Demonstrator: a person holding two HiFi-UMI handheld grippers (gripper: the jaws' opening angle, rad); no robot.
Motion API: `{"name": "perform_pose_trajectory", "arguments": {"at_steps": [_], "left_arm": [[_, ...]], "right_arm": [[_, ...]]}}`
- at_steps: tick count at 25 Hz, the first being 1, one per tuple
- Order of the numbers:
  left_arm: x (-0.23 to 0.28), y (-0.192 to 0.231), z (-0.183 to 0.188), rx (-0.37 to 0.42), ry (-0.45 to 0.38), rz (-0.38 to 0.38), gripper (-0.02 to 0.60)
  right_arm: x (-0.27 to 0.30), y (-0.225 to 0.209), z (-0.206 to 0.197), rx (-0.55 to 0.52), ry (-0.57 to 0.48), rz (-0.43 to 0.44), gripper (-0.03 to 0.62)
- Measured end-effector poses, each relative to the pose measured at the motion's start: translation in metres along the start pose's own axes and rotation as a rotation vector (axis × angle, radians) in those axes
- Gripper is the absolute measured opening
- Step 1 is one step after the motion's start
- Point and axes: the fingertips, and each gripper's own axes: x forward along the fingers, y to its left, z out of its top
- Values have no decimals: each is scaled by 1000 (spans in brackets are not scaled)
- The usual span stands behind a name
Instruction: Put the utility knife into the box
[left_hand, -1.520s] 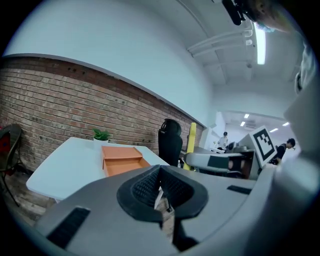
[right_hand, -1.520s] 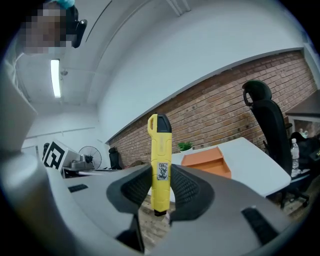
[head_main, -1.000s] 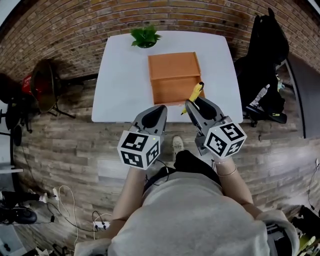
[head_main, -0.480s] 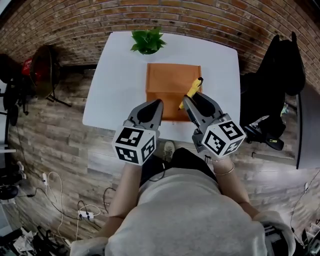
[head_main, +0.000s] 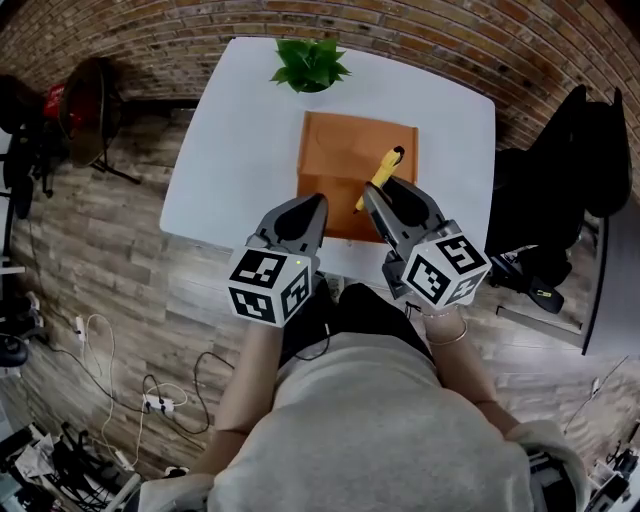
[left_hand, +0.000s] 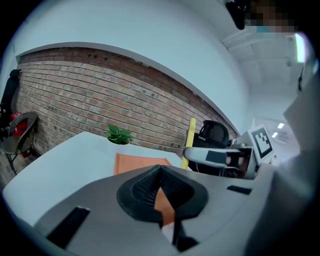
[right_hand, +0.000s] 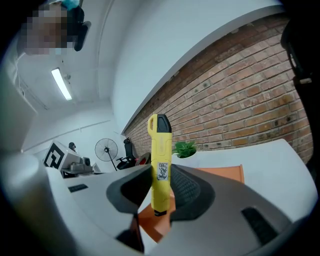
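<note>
My right gripper (head_main: 372, 196) is shut on a yellow utility knife (head_main: 378, 176) with a black tip, which points forward over the near half of the orange box (head_main: 340, 150). In the right gripper view the utility knife (right_hand: 160, 165) stands upright between the dark pads, the orange box (right_hand: 222, 173) behind it. My left gripper (head_main: 305, 212) hovers at the near edge of the box with its jaws together and nothing in them. The left gripper view has its pads (left_hand: 161, 189) closed, the box (left_hand: 137, 163) ahead and the knife (left_hand: 189, 142) at right.
The box lies on a white table (head_main: 235, 150), with a small green potted plant (head_main: 310, 65) at the far edge. A brick wall runs behind. A fan (head_main: 85, 115) stands on the wooden floor at left, a black chair (head_main: 590, 170) at right.
The view has shifted so the table sits nearer and more central. Both grippers have come forward over the box's near edge, the knife still held in the right one.
</note>
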Motion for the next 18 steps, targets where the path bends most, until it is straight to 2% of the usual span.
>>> {"name": "perform_pose_trajectory", "arguments": {"at_steps": [9, 18], "left_arm": [[-13, 32, -7, -53, 18, 9, 6], [-16, 58, -21, -50, 72, 20, 6]], "right_arm": [[24, 3, -1, -55, 50, -22, 112], [45, 16, -15, -250, 206, 30, 112]]}}
